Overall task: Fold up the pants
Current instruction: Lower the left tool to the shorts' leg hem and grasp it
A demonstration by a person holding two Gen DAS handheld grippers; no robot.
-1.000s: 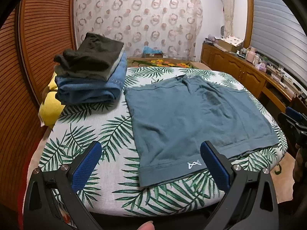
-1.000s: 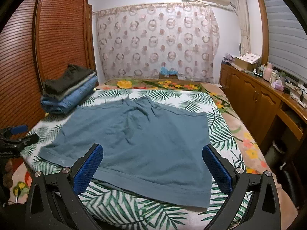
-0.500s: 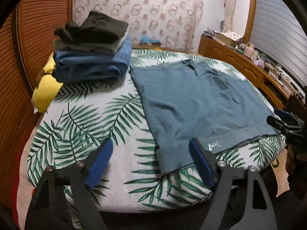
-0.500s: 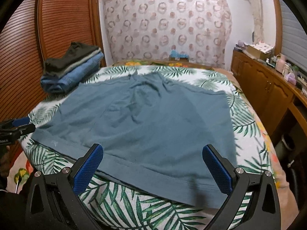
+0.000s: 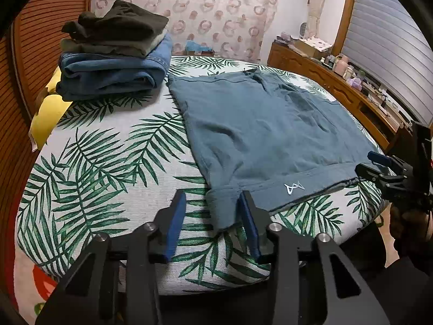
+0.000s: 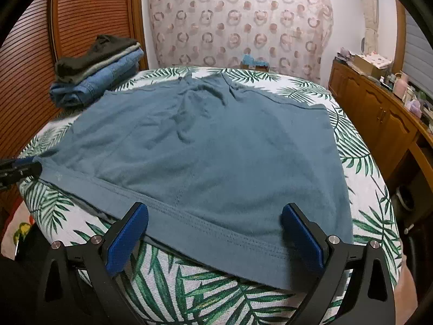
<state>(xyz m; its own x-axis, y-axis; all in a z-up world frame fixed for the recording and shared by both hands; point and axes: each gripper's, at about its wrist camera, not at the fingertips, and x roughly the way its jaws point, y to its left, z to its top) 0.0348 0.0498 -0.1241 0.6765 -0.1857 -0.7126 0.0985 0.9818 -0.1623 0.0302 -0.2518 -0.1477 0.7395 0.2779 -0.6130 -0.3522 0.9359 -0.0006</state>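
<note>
Bed (image 5: pixel 108 168) with palm-leaf cover carries flat blue pants (image 5: pixel 265 135). Left gripper (image 5: pixel 212 214) fingers closing, bunched hem corner between them, right pad touching cloth. Right gripper (image 6: pixel 215 226) fingers wide apart over near hem, not gripping.

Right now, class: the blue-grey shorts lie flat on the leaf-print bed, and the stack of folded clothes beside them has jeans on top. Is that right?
Not quite. The jeans are at the bottom of the stack; a dark folded garment lies on top, as the left wrist view shows. The rest holds: the shorts lie flat on the leaf-print bed, with the stack beside them.
</note>
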